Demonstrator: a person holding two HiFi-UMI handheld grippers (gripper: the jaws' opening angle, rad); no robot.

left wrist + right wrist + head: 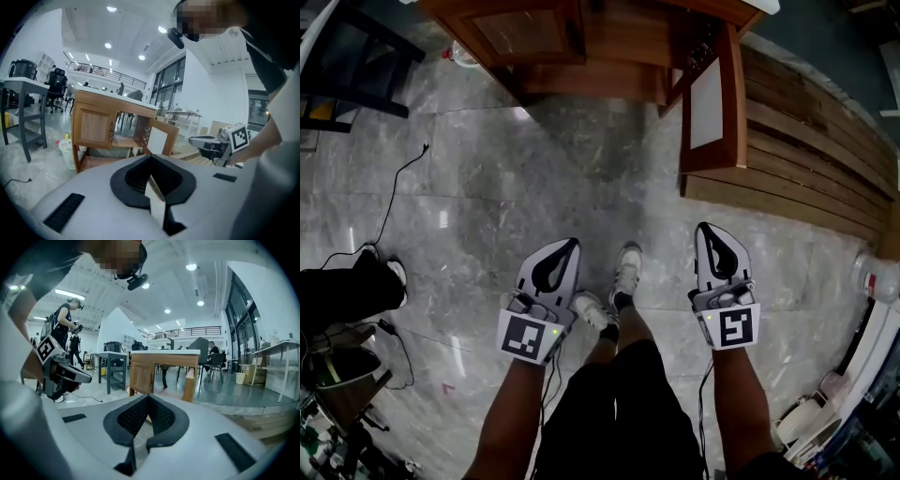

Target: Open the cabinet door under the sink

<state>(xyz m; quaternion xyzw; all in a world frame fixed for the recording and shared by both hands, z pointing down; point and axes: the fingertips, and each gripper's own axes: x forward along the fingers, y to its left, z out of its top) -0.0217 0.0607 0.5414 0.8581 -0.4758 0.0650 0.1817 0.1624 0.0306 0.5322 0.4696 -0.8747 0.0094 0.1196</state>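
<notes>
**Cabinet door stands open, both grippers held back and empty**

We see the wooden cabinet (619, 47) at the top of the head view, standing on a grey stone floor (534, 169). The open door (710, 103), on that view's right side, is swung out toward us and shows a pale inner panel. The closed door (520, 33) on the other side lies flush with the frame. In the left gripper view a pale bucket (68, 152) sits just beside the cabinet's closed side. A run of wooden planks (816, 150) lies along the floor next to the open door, and a thin black cable (394, 202) trails across the floor on the far side.

We hold both grippers well apart from the cabinet, low over the floor, one on each side of our shoes (626, 272). The left gripper (570, 244) has its fingers pressed together at the tips with nothing between them. The right gripper (706, 228) is likewise fully closed and holds nothing. Both point toward the cabinet.
</notes>
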